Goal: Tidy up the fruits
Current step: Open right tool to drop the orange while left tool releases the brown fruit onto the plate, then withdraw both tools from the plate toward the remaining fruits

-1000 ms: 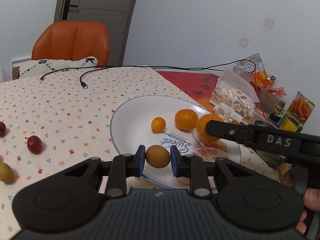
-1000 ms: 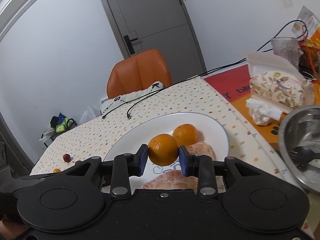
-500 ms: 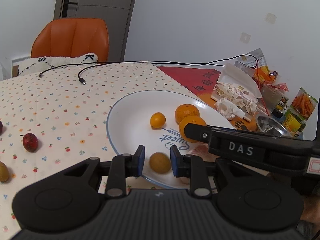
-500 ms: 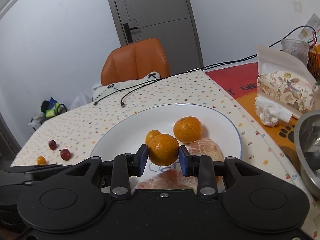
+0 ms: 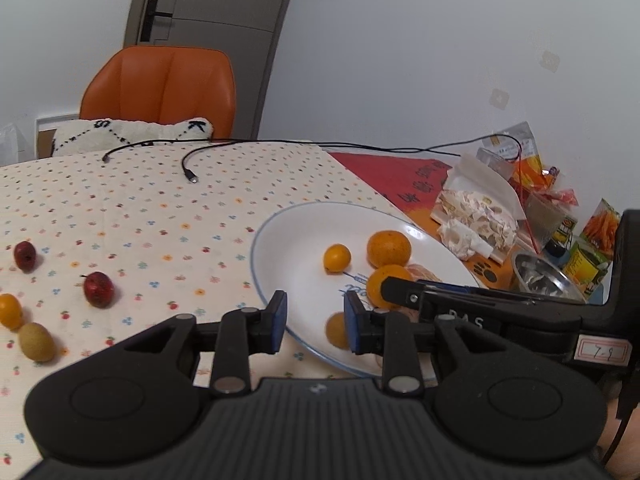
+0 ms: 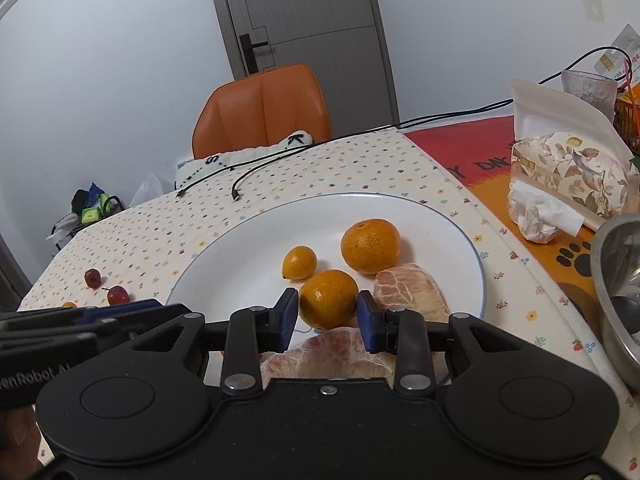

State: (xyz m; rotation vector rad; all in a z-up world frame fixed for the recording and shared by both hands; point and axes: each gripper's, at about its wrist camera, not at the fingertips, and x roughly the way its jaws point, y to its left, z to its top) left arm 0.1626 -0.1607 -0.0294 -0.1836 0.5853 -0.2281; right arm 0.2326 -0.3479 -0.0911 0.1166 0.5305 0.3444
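The white plate (image 5: 288,248) (image 6: 240,264) holds a mandarin (image 5: 389,249) (image 6: 370,245), a small yellow kumquat (image 5: 337,258) (image 6: 299,262) and peeled pomelo pieces (image 6: 412,296). A brown round fruit (image 5: 335,330) lies on the plate's near rim, half hidden behind one finger of my open left gripper (image 5: 315,320). My right gripper (image 6: 328,312) (image 5: 386,286) is shut on a second mandarin (image 6: 328,299), low over the plate. Left of the plate, two red fruits (image 5: 99,289) (image 5: 25,255), a small orange one (image 5: 10,311) and a green-brown one (image 5: 37,341) lie on the tablecloth.
A tissue pack (image 6: 568,172), a steel bowl (image 6: 616,280) and snack packets (image 5: 592,240) crowd the table right of the plate. Two cable ends (image 5: 192,178) lie behind the plate. An orange chair (image 5: 160,88) with a white cushion stands at the far edge.
My left gripper opened and let the brown fruit go onto the plate's near rim, then drew back to the left. My right gripper came down lower over the plate, holding its mandarin.
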